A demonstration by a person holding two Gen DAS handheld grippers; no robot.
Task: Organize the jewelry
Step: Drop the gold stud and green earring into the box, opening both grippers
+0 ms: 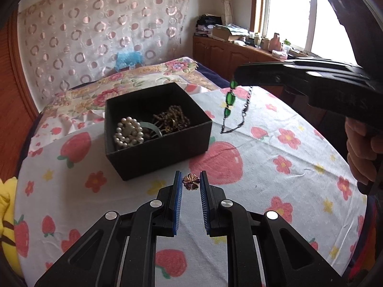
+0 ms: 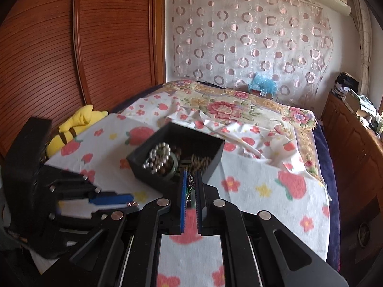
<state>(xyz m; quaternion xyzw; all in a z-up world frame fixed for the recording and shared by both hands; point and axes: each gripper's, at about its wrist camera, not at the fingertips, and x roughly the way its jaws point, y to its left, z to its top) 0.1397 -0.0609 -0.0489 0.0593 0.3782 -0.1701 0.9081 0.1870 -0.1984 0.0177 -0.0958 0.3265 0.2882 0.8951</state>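
Note:
A black open box (image 1: 158, 151) sits on the strawberry-print cloth, holding a pearl bracelet (image 1: 128, 132) and brown beads (image 1: 173, 119). It also shows in the right wrist view (image 2: 210, 165). My left gripper (image 1: 190, 181) is low over the cloth in front of the box, jaws around a small bronze flower brooch (image 1: 191, 181) with narrow gaps beside it. My right gripper (image 2: 190, 181) is shut on a green-stone chain necklace (image 1: 230, 99), which dangles in the air to the right of the box. In the right wrist view the necklace (image 2: 189, 187) shows between the pads.
The strawberry cloth (image 1: 275, 167) covers a raised surface on a floral bed (image 2: 227, 110). A yellow plush toy (image 2: 76, 124) lies at the left edge. A wooden wardrobe (image 2: 71, 47) stands left, and a wooden cabinet (image 1: 227, 52) with clutter under the window.

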